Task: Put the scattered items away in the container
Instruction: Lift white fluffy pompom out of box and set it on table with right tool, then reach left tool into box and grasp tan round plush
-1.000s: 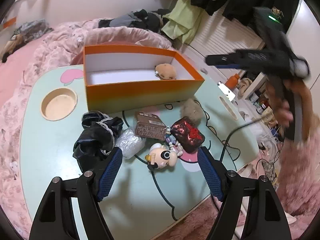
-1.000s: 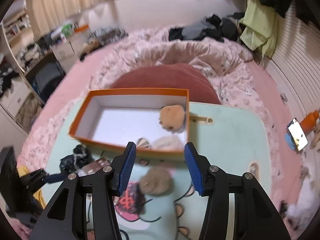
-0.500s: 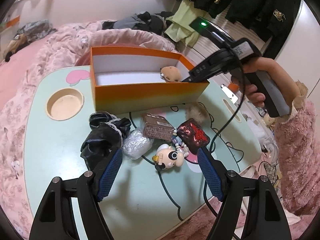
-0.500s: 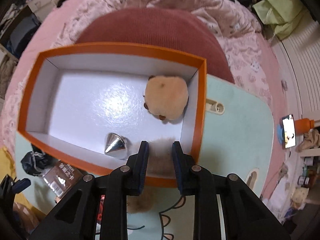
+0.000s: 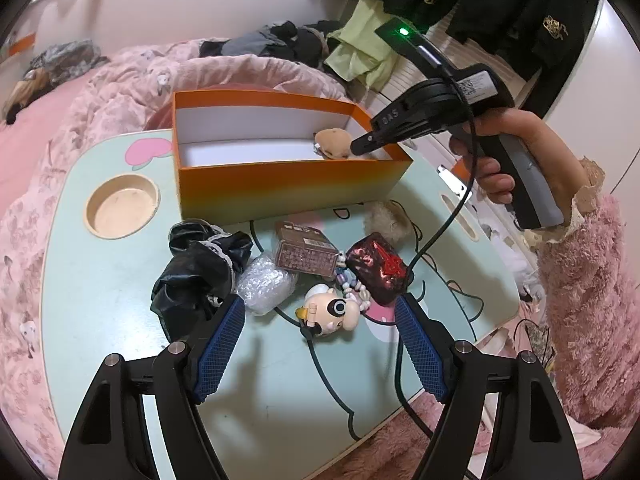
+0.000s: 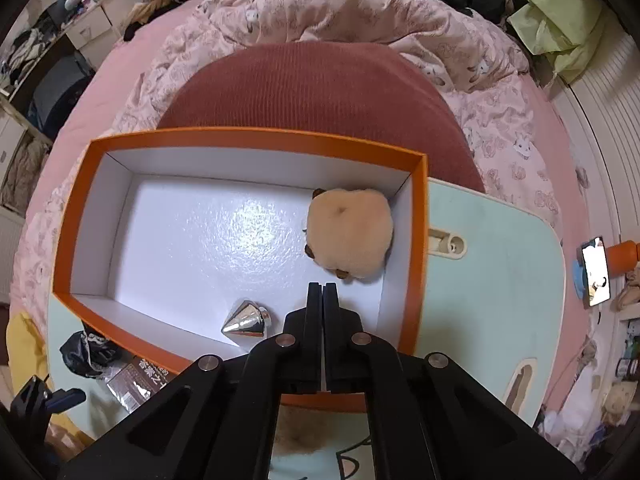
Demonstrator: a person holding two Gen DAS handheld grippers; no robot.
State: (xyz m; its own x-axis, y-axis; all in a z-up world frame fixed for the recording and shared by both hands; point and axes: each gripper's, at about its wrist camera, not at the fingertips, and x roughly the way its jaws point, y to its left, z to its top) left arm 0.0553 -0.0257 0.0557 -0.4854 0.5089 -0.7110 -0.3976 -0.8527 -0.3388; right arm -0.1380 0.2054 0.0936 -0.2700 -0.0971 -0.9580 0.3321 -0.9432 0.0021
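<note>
An orange box (image 5: pixel 288 184) with a white inside stands on the mint table (image 5: pixel 100 280). It holds a tan plush (image 6: pixel 348 232) and a silver cone (image 6: pixel 244 318). My right gripper (image 6: pixel 322 292) is shut and empty, its tip inside the box (image 6: pixel 256 138) just in front of the plush; it also shows in the left wrist view (image 5: pixel 358 146). My left gripper (image 5: pixel 320 344) is open and empty, low over the table in front of a cartoon figurine (image 5: pixel 332 314), a bubble-wrap bundle (image 5: pixel 264 286), a black cloth (image 5: pixel 200 268), a brown packet (image 5: pixel 306 254), a dark red pouch (image 5: pixel 378 272) and a fuzzy ball (image 5: pixel 386 220).
A round wooden cup recess (image 5: pixel 122 206) sits in the table left of the box. A black cable (image 5: pixel 440 232) hangs from the right gripper across the table. A pink bed (image 6: pixel 360 20) lies behind. A phone (image 6: pixel 596 272) stands at the right.
My right gripper has moved down into the box's right end and shut, from open to fully closed. My left gripper has stayed open and nearly still.
</note>
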